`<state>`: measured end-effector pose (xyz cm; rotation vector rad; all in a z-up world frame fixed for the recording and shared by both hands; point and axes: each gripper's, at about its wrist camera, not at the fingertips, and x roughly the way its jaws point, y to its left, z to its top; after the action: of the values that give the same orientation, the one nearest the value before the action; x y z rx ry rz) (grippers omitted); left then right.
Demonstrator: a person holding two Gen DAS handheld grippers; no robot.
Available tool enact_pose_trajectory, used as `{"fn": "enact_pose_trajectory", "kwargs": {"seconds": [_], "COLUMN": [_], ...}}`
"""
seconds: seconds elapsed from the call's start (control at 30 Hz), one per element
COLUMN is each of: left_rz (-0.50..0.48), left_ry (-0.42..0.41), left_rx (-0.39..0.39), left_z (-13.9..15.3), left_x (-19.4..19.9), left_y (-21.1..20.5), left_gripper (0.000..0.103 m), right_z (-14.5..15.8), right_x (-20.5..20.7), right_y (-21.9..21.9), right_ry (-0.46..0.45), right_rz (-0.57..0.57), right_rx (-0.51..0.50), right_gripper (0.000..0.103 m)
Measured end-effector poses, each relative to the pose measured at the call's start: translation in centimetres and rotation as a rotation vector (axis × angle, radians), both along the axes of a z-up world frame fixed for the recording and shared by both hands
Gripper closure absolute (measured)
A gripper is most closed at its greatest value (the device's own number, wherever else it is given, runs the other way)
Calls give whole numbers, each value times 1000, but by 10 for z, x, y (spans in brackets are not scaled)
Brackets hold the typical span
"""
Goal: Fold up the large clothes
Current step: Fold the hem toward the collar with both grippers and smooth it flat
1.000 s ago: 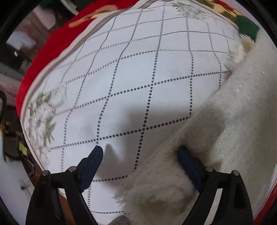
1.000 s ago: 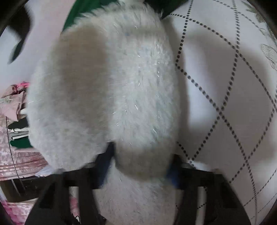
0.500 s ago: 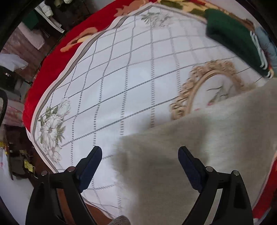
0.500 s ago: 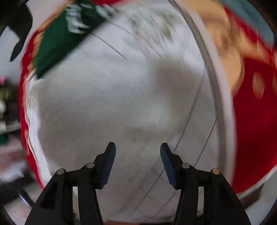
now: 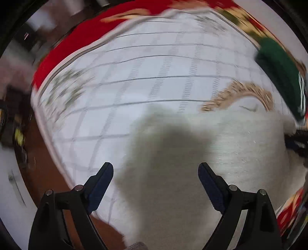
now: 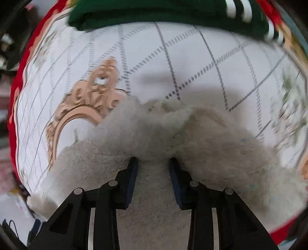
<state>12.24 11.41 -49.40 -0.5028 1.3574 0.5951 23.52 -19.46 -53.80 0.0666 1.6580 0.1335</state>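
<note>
A fluffy white garment (image 5: 221,153) lies on the patterned bed cover (image 5: 154,63). In the left wrist view my left gripper (image 5: 155,169) is open and empty, hovering above the garment's left part. In the right wrist view the garment (image 6: 221,153) bunches up in a raised fold just ahead of my right gripper (image 6: 153,161). Its blue pads (image 6: 133,169) stand apart over the fleece with fabric between and under them; no grip on it shows.
A folded green garment with white stripes (image 6: 173,11) lies at the far side of the bed; it also shows in the left wrist view (image 5: 279,71). The red blanket border (image 5: 63,55) and the bed edge are at the left, with floor below.
Both grippers moved fast; views are blurred. The right gripper, shut on the fleece a second ago, let go, swung away and now sits low over the bunched garment. The left stayed open.
</note>
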Motion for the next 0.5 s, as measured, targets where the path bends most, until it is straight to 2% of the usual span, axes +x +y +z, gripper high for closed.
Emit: {"fn": "enact_pose_trajectory", "kwargs": {"seconds": [0.03, 0.07, 0.13, 0.2, 0.27, 0.33, 0.43, 0.47, 0.5], "left_rz": [32, 80, 141, 167, 128, 82, -28, -57, -63], "left_ry": [-11, -28, -55, -92, -117, -121, -93, -61, -51], "left_rx": [-13, -31, -69, -121, -164, -160, -113, -74, -65], "left_z": [4, 9, 13, 10, -2, -15, -37, -46, -50], "left_x": [-10, -24, -37, -41, -26, -6, 33, 45, 48], "left_y": [7, 16, 25, 30, 29, 25, 19, 16, 16], "left_gripper": [13, 13, 13, 13, 13, 13, 18, 57, 85], "right_z": [15, 27, 47, 54, 56, 42, 20, 13, 11], "right_x": [-7, -11, -30, -44, -61, -66, -72, -73, -75], "right_y": [-1, -1, -7, -13, -13, -22, -33, -32, -31], "right_ry": [-29, -52, -74, -68, -45, -16, 38, 44, 43], "right_rz": [5, 0, -33, -63, -105, -146, -190, -191, -179], "right_rx": [16, 50, 125, 157, 189, 207, 216, 219, 218], "right_gripper": [62, 48, 30, 29, 29, 29, 29, 29, 29]}}
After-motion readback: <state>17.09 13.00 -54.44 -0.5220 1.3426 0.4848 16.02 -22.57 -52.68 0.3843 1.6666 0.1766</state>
